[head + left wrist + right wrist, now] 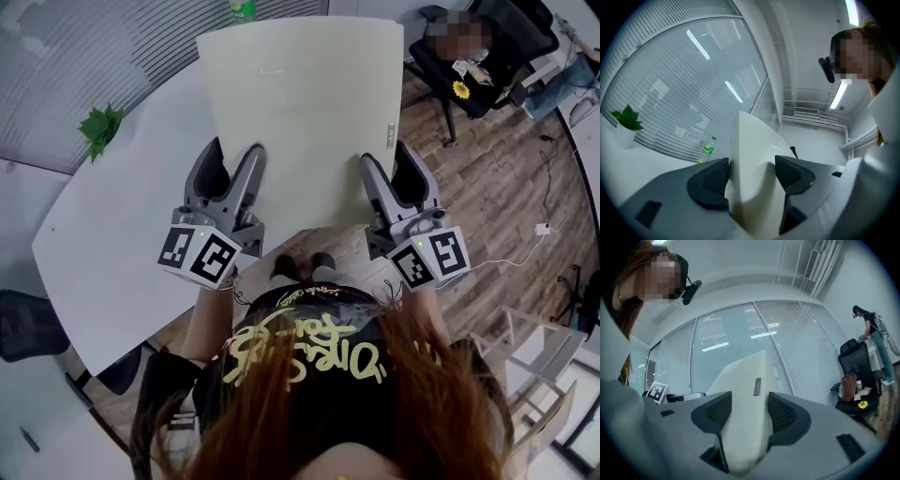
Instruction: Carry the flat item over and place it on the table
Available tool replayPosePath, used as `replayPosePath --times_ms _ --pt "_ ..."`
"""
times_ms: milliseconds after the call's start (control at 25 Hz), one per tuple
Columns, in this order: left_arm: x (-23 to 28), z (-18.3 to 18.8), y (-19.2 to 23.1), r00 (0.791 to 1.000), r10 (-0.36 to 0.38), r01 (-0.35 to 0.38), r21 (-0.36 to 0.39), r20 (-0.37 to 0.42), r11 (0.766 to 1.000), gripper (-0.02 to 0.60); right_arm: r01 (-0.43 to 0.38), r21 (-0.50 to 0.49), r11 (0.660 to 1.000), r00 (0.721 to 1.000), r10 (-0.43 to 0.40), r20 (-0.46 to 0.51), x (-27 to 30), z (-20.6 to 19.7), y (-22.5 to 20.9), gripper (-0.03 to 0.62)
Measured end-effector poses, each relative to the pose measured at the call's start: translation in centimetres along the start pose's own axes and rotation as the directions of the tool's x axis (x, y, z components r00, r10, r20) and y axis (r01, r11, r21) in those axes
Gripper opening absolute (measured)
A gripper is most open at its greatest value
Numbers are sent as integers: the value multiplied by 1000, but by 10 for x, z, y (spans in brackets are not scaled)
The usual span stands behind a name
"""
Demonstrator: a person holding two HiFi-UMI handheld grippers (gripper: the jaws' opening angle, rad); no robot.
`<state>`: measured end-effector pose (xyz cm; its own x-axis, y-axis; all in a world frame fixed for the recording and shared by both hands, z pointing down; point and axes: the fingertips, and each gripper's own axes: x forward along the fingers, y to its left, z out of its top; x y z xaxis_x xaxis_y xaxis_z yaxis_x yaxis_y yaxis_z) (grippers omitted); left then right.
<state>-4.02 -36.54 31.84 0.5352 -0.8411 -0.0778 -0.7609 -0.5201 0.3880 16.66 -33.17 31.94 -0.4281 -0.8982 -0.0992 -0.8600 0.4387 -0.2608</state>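
Note:
A flat cream board [300,94] with a small grey tab near its right edge lies level over the white table [122,216], and its near edge reaches past the table's edge. My left gripper [234,157] is shut on the board's near left edge, my right gripper [389,161] on its near right edge. In the left gripper view the board [754,150] fills the gap between the dark pads [712,180] of the left gripper [752,177]. The right gripper view shows the board [740,380] clamped the same way by the right gripper [749,414]. Whether the board touches the tabletop I cannot tell.
A small green plant [101,127] stands at the table's left edge and a green bottle [242,8] at the far edge. A person sits in a black chair [469,56] at the back right. Another dark chair [28,323] stands at the near left, on wooden floor [506,206].

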Motion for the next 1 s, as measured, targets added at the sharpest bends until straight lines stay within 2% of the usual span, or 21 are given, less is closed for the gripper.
replayPosePath --times_ms 1000 --pt "-2 -45 36 993 75 -77 -26 -93 997 308 19 80 997 992 -9 -122 16 -65 -14 239"
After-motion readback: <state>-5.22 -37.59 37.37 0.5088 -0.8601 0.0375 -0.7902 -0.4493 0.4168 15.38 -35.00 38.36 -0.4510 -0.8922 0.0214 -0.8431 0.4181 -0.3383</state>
